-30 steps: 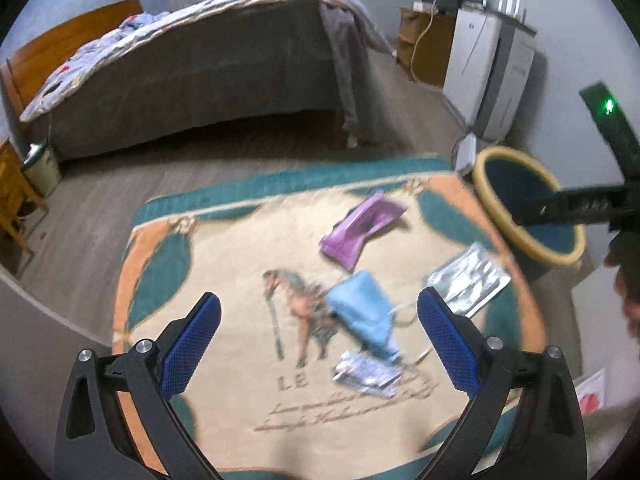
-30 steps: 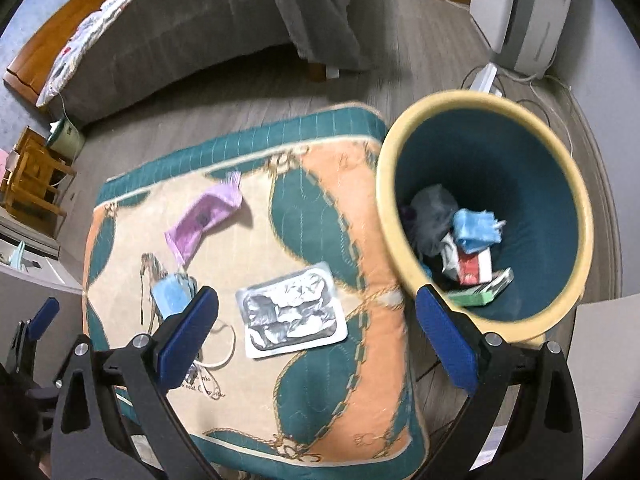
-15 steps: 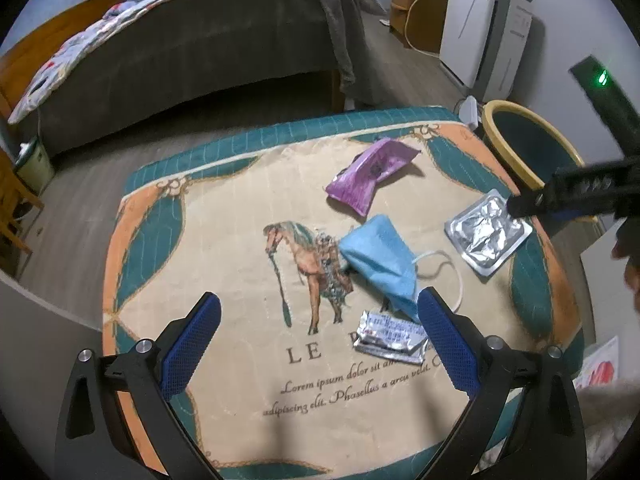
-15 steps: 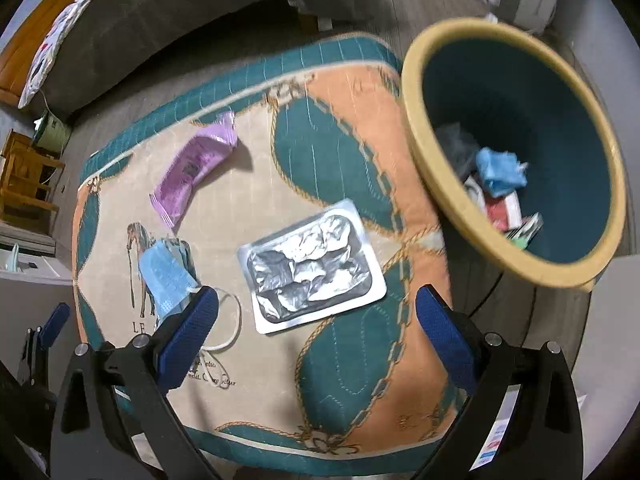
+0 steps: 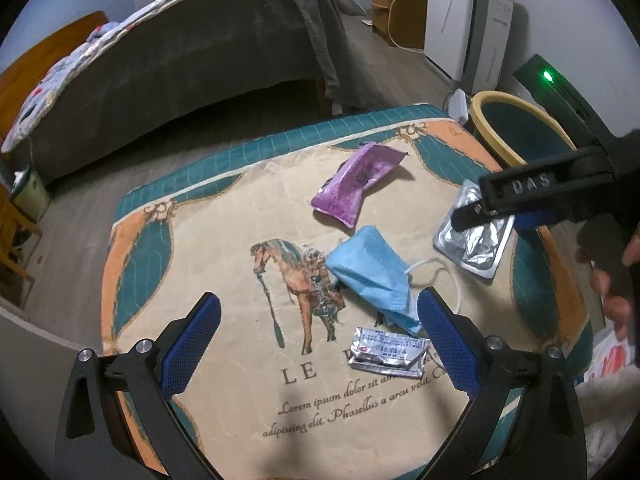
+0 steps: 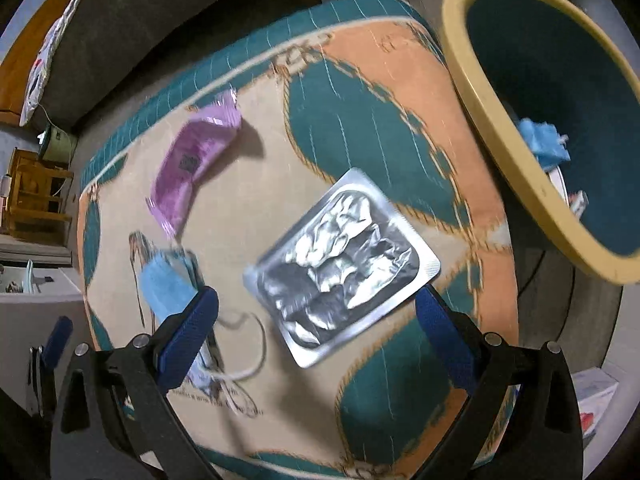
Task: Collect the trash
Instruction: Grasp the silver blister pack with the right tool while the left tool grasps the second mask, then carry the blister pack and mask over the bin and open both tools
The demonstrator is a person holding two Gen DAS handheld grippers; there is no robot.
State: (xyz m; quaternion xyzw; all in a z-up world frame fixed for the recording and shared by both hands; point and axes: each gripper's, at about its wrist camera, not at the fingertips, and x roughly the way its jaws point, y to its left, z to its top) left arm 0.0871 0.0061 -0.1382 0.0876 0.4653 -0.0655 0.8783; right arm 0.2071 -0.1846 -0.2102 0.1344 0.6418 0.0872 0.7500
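Observation:
Trash lies on a patterned cloth (image 5: 224, 240): a purple wrapper (image 5: 356, 186) (image 6: 192, 160), a blue face mask (image 5: 374, 276) (image 6: 168, 288), a small silver packet (image 5: 386, 352), and a silver blister pack (image 5: 476, 244) (image 6: 340, 264). My left gripper (image 5: 318, 340) is open and empty, hovering near the mask and small packet. My right gripper (image 6: 316, 336) is open and empty, just above the blister pack, which lies between its fingers; it also shows in the left wrist view (image 5: 532, 196). A yellow-rimmed bin (image 6: 516, 136) (image 5: 516, 128) with trash inside stands right of the cloth.
A bed (image 5: 200, 52) stands behind the cloth across a strip of wooden floor. White appliances (image 5: 464, 20) and a wooden cabinet (image 5: 396, 4) line the back right wall. A wooden stool (image 6: 36, 196) stands at far left.
Both grippers have moved lower and closer to the cloth. The right gripper has swung away from the bin, and the blister pack now lies between its open fingers.

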